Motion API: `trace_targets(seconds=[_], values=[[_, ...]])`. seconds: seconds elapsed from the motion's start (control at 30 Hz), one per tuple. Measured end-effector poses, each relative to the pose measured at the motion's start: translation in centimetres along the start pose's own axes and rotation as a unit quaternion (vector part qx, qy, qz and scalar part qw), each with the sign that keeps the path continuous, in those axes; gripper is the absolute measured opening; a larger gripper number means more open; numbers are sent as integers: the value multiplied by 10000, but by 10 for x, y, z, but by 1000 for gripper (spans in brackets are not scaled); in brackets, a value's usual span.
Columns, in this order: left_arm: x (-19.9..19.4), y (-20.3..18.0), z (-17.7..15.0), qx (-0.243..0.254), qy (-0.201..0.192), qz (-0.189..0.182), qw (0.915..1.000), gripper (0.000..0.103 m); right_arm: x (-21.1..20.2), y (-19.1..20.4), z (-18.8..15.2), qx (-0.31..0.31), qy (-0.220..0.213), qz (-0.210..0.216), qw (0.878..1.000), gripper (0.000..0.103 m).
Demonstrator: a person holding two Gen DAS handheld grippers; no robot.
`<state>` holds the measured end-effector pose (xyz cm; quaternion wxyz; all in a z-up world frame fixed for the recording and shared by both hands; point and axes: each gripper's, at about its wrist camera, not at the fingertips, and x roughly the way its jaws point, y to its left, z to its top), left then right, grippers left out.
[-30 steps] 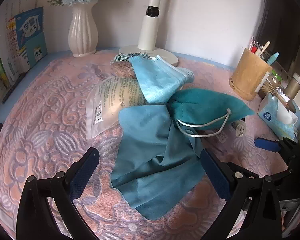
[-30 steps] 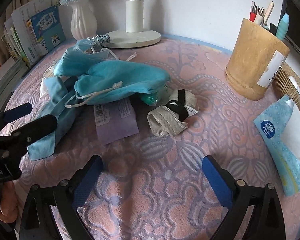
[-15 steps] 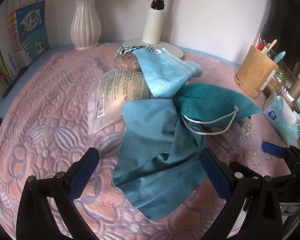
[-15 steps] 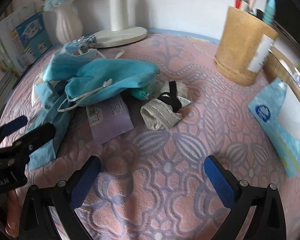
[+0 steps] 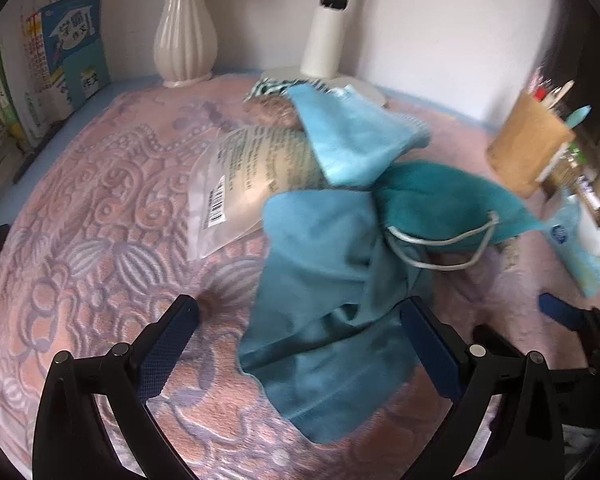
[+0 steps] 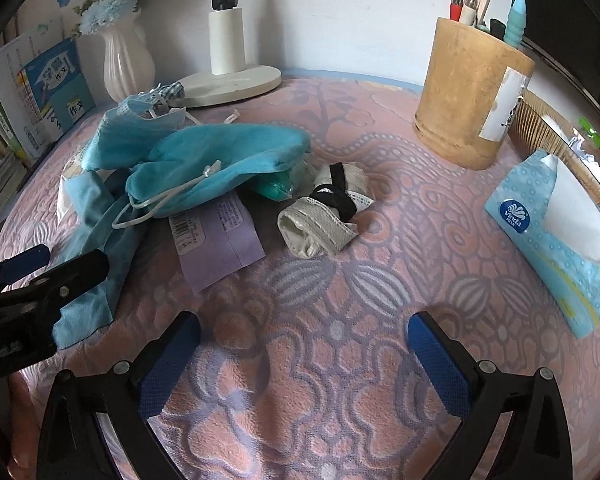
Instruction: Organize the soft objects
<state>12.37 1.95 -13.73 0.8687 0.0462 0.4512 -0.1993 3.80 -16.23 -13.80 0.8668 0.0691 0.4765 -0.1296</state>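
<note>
Teal cloth between the spread left gripper fingers; right gripper spread, empty; drawstring pouch partly hides a purple packet.

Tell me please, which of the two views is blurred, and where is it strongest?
Left wrist view: motion blur, strongest at right, smearing the wooden pen holder and tissue pack. Right wrist view: sharp, tissue pack logo readable; both bend at the edges, fisheye.

The tablecloth is pink with lilac floral relief. A teal cloth, a turquoise drawstring pouch, a pale-blue mask, a lilac packet and a beige roll, black-banded, possibly a sock.
</note>
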Motion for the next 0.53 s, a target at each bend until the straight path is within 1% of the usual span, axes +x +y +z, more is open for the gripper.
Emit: trace_targets(seconds=[0.1,0.17,0.27,0.4,0.53], values=[[6,-9,0,266,157,338,9990,102,-2,0,-6,53,-223,-30,9997,103],[7,-11,0,291,177,416,9986,103,-2,0,-7,74,-210,-8,9998,103],[7,-9,0,267,208,351,9988,103,-3,-1,-7,74,-210,-8,9998,103],[8,-10,2,288,232,366,9986,103,-2,-1,-6,73,-209,-6,9998,103],[7,-11,1,350,187,344,9986,103,-2,-1,-6,72,-209,-6,9998,103]])
